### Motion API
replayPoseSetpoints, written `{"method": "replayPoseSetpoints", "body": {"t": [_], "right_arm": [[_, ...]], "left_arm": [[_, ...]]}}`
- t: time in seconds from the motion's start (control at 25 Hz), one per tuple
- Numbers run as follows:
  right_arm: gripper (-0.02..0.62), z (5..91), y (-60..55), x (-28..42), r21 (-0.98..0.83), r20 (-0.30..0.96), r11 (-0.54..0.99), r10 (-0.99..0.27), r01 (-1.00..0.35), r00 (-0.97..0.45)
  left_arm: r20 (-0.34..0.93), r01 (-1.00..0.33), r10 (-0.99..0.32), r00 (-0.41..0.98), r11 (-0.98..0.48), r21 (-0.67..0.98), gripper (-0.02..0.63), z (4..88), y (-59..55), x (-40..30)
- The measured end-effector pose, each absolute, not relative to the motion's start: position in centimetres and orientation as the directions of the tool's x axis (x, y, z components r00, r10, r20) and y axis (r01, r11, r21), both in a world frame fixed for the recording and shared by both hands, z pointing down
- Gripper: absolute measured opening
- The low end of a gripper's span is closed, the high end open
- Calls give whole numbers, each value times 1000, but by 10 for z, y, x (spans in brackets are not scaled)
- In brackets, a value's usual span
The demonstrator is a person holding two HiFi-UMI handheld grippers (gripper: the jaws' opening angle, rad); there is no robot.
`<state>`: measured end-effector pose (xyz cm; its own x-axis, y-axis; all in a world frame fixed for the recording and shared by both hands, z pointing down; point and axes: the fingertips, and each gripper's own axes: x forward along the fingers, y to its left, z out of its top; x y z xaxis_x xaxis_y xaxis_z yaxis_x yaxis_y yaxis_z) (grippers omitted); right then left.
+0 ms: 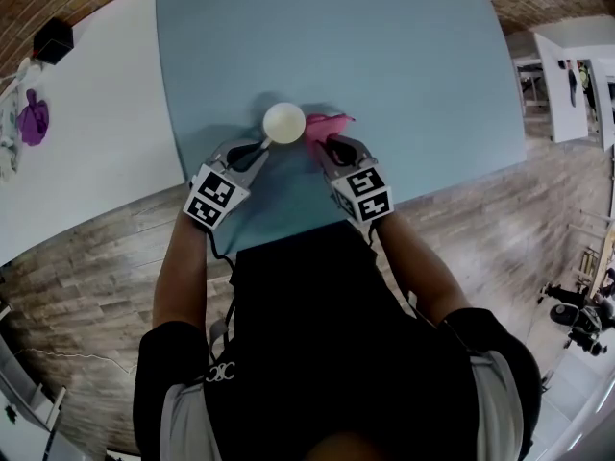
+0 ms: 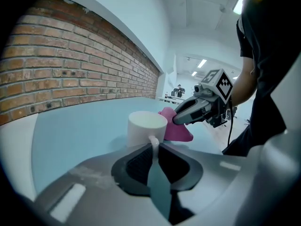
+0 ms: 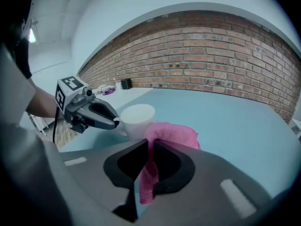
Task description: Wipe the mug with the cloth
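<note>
The big blue worktop (image 1: 404,56) holds everything. The left tongs (image 1: 259,146) are squeezed shut on the handle (image 2: 154,142) of the white mug (image 1: 284,122). In the head view the mug sits right at their tips, at about 1 o'clock from them. It stands straight up with its open end on top, and its handle pokes toward 7 o'clock. The right tongs (image 1: 325,144) are pinched on the pink cloth (image 1: 330,123). The cloth is just beside the mug, at its 3 o'clock, and one end hangs down between the tongs.
</note>
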<state>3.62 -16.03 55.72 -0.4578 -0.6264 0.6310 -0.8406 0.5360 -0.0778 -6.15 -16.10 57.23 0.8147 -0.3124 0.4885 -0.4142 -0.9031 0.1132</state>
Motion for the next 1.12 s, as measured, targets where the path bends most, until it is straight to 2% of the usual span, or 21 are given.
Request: {"method": "replayPoseSetpoints", "body": {"t": [0.56,0.88,1.12], "right_arm": [[44,569,-119,-57,-102,649,748,-450,-656,-614],[44,576,-124,-43,-154,654,709,-449,-688,-609],[44,581,-146,-1,-153,655,611,-526,-777,-543]], "left_arm": [[489,-366,-262,832,-922,130,47,572,-150,-56],[507,-351,-247,826,-929,120,46,573,-147,-61],[524,-308,-201,828,-943,124,46,573,-139,-67]]}}
